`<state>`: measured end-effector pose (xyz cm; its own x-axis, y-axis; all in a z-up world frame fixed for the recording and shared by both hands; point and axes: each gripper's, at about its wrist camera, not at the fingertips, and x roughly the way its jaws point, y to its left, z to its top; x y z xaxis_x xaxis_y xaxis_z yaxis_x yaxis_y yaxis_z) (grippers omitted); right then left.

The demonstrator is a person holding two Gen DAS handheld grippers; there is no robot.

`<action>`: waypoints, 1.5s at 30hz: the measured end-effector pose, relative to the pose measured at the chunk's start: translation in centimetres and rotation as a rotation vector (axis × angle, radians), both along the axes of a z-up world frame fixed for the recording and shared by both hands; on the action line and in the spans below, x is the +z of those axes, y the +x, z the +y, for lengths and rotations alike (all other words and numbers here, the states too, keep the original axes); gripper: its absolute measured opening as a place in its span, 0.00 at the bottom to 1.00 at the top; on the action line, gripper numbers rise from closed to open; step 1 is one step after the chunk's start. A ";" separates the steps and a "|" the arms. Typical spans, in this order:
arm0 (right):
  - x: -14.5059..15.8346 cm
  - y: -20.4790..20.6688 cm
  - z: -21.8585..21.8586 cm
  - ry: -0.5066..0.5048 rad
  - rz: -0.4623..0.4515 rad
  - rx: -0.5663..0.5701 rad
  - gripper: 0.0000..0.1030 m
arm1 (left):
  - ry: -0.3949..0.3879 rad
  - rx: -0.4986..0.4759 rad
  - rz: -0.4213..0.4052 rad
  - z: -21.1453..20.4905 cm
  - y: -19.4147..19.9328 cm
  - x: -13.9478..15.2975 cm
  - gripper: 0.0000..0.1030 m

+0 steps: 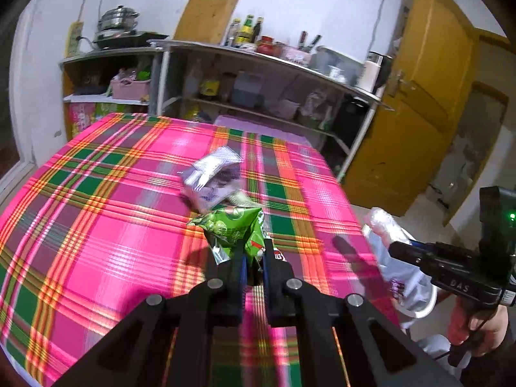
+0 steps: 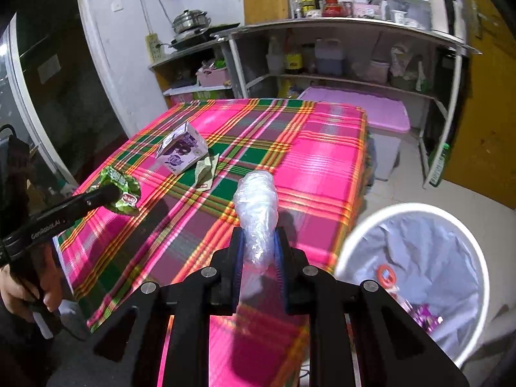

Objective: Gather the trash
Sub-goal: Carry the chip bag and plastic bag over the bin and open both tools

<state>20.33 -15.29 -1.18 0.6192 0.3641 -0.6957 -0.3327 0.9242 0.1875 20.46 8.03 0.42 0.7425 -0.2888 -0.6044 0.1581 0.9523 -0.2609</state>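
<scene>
Green snack wrapper (image 1: 233,229), crumpled, pinched in left gripper (image 1: 253,258) fingers.

left gripper (image 1: 253,251): black linkage arms, round silver screws, blue-ribbed finger pads, white "GenRobot.AI" lettering on its side | right gripper (image 2: 258,245): same black build, silver screws, blue pads, green LED, embossed "DAS" | hands: bare skin gripping black handles, thin black cable

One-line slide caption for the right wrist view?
Right gripper holds crumpled clear plastic beside the lined bin; carton remains on the table.
</scene>
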 end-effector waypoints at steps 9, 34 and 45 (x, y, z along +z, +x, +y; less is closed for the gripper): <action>0.9 -4.7 -3.8 0.023 -0.015 -0.086 0.19 | 0.008 -0.120 -0.039 -5.9 -3.5 1.2 0.08; -0.7 -8.1 -12.7 0.023 0.018 -0.310 0.19 | 0.011 -0.395 -0.001 -19.9 -2.3 -0.2 0.08; -2.9 -6.7 -15.2 0.023 0.076 -0.349 0.21 | 0.023 -0.449 0.076 -23.8 1.2 -3.0 0.09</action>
<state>13.60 -30.53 -4.04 0.6556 0.1554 -0.7390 0.0184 0.9750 0.2214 21.62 -15.79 -2.62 0.5004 -0.5575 -0.6624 0.5377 0.7998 -0.2669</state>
